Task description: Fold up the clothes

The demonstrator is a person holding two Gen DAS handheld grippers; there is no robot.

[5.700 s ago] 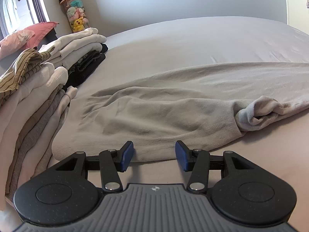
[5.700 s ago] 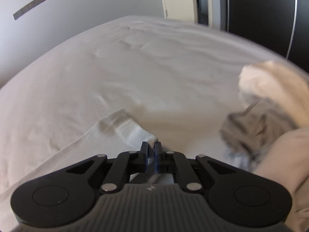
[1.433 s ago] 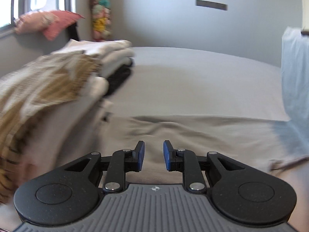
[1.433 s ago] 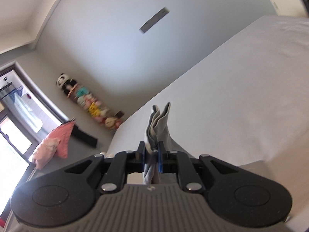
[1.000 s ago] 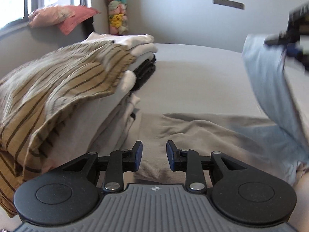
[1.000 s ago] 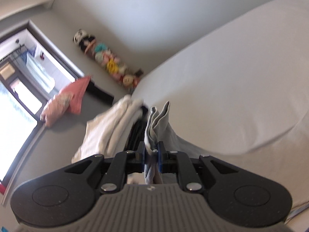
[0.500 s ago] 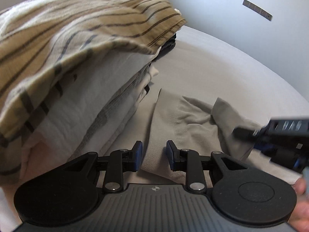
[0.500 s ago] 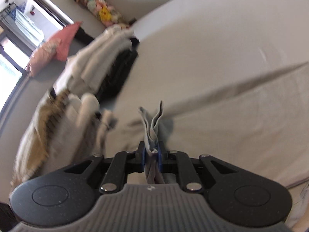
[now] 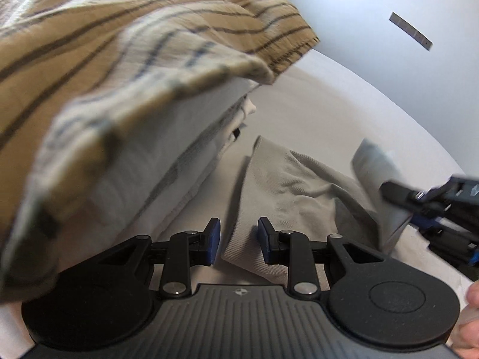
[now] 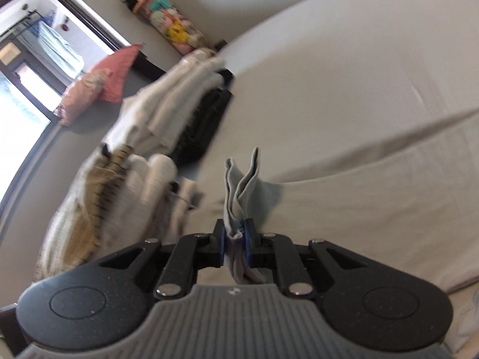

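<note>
Beige knit garment (image 9: 287, 179) lies lengthwise ahead of the parted left gripper (image 9: 239, 240) (right gripper (image 10: 234, 240) pinches its far end).

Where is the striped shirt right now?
In the left wrist view the striped shirt fills the upper left, topping the nearer stack of folded clothes, just left of the beige garment lying on the bed.
</note>
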